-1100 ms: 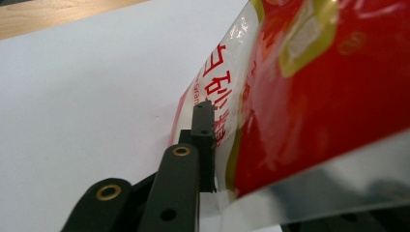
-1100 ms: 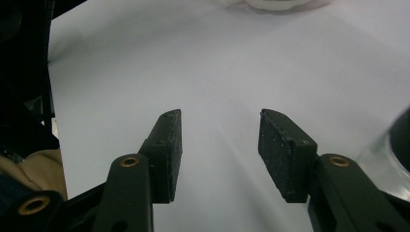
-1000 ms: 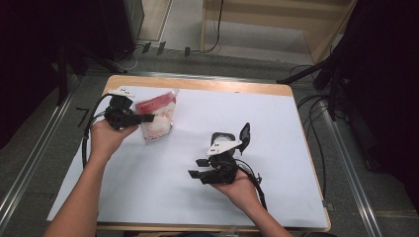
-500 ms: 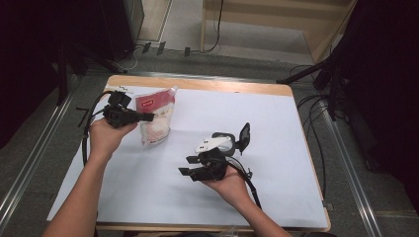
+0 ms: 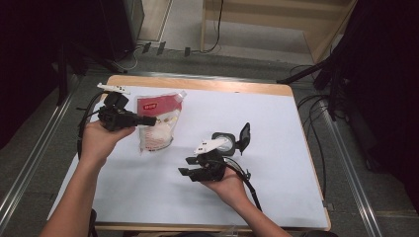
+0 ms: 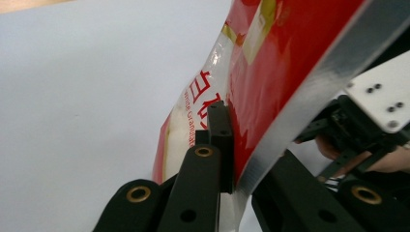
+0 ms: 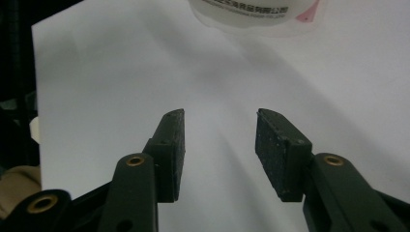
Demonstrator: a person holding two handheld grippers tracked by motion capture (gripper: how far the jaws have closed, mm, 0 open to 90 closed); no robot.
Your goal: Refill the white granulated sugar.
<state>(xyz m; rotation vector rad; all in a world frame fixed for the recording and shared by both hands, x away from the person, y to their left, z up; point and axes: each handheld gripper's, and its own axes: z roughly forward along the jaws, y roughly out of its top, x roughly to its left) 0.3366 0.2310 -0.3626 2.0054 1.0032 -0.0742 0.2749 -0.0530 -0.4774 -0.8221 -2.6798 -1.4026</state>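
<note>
While the left tongs (image 5: 148, 121) pinch the side edge of a clear plastic pouch with a red printed top and pale contents (image 5: 159, 121), their black pads (image 6: 220, 140) are pressed together on the film, and the pouch hangs from them tilted, its lower end near or on the white surface (image 5: 276, 148); which of the two cannot be told. From the left gripper view the red label and the silvery sealed edge of the pouch rise just beyond the pads. The right tongs (image 5: 188, 174) stand well apart from the pouch, held low over the surface with their jaws spread partway and nothing between them; these jaws have just been closing a little. Ahead of the right tongs (image 7: 220, 150) lies bare white surface, and farther off the pale bottom of the pouch (image 7: 251, 14)
</note>
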